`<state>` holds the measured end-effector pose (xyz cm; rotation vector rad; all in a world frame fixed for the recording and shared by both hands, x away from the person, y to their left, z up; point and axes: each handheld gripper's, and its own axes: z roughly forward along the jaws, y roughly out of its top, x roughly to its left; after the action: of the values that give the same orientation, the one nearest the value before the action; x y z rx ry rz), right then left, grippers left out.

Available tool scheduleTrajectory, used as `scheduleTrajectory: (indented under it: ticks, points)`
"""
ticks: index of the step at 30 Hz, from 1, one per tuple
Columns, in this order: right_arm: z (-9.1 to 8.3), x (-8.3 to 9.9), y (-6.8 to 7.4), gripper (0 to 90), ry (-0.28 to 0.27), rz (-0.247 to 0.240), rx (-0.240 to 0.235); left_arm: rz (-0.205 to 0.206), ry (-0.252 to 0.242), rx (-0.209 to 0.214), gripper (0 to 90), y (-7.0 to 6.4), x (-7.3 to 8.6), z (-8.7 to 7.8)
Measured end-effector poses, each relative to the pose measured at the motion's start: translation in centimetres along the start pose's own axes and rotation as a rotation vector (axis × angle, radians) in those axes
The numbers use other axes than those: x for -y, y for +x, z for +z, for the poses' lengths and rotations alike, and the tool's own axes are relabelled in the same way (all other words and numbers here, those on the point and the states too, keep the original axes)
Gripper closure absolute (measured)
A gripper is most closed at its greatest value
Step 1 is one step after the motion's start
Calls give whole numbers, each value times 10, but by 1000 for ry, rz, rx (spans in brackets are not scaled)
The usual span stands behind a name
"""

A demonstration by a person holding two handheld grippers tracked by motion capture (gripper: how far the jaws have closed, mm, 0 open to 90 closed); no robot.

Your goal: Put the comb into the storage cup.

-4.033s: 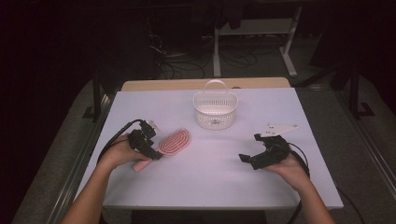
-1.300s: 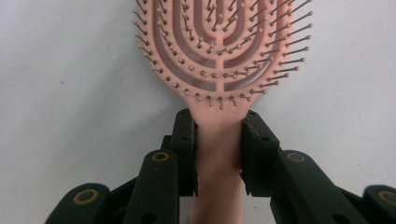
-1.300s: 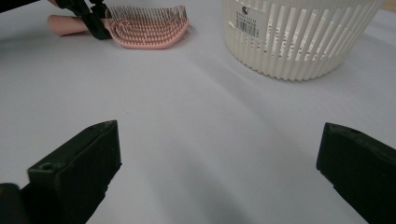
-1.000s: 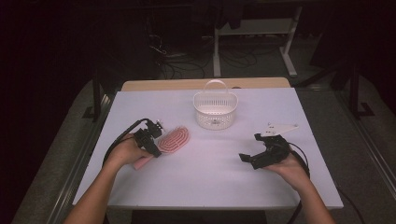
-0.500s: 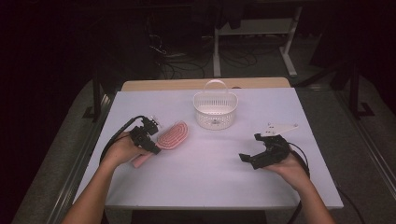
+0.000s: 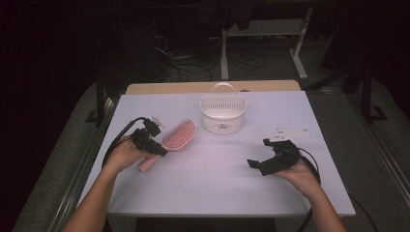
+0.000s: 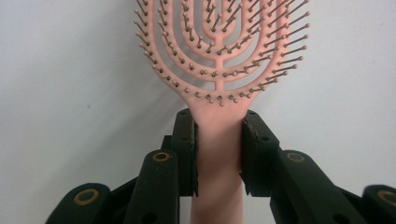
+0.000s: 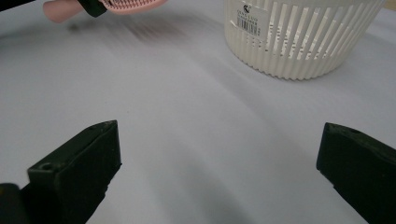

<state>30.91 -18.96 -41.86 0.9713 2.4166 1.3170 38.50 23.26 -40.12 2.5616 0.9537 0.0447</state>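
Observation:
A pink hairbrush (image 6: pixel 177 137) hangs a little above the left part of the white table (image 6: pixel 212 183), bristles up. My left gripper (image 6: pixel 155 147) is shut on its handle; in the left gripper view both pads press the pink handle (image 7: pixel 218 154) just below the brush head. The brush head points toward a white slotted basket (image 6: pixel 222 114) with a handle at the table's far middle. My right gripper (image 6: pixel 257 164) rests low at the right, open, nothing between its jaws. In the right gripper view the basket (image 8: pixel 299 39) stands ahead to the right and the brush (image 8: pixel 121 4) floats at top left.
A wooden strip (image 6: pixel 208 87) edges the table's far side. Beyond it lie dark floor, cables and a white stand (image 6: pixel 263 29). Bare tabletop spreads between the two grippers and in front of the basket.
My left gripper has lifted the hairbrush and carried it up and to the right, toward the basket. The right gripper has stayed in place.

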Motion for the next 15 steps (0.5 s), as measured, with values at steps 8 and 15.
scheduleTrajectory:
  ticks: [8,15]
  points:
    - [-1,0,0,0,-2,2,1,5,-89,47,705,0,1,-8]
    - [0,0,0,0,-2,1,2,5,-158,67,706,1,2,-13]
